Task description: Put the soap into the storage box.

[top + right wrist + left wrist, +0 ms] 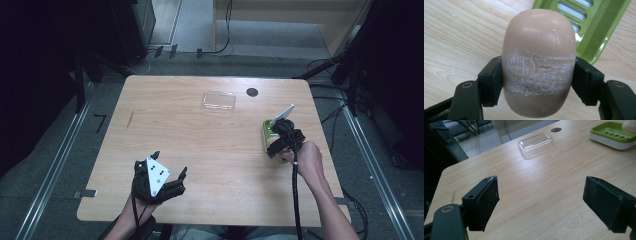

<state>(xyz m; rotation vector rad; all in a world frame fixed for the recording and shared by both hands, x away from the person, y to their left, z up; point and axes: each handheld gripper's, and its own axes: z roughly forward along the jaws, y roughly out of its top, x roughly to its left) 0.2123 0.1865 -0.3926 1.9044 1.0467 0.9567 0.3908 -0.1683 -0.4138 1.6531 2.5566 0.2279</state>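
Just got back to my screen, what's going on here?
A person works at a wooden table with a claw in each hand. The right claw is shut on a bar of soap, holding it by the green soap dish near the table's right edge. The left claw is open with nothing in it, at the near left. A clear lid lies apart toward the far side.

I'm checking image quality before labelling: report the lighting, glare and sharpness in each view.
High view: the table is evenly lit, the surroundings fall into near black, and the picture is soft. Left gripper view: glare streaks on the clear lid, wood grain sharp. Right gripper view: the soap is crisp and softly lit, with a sheen on the green dish.
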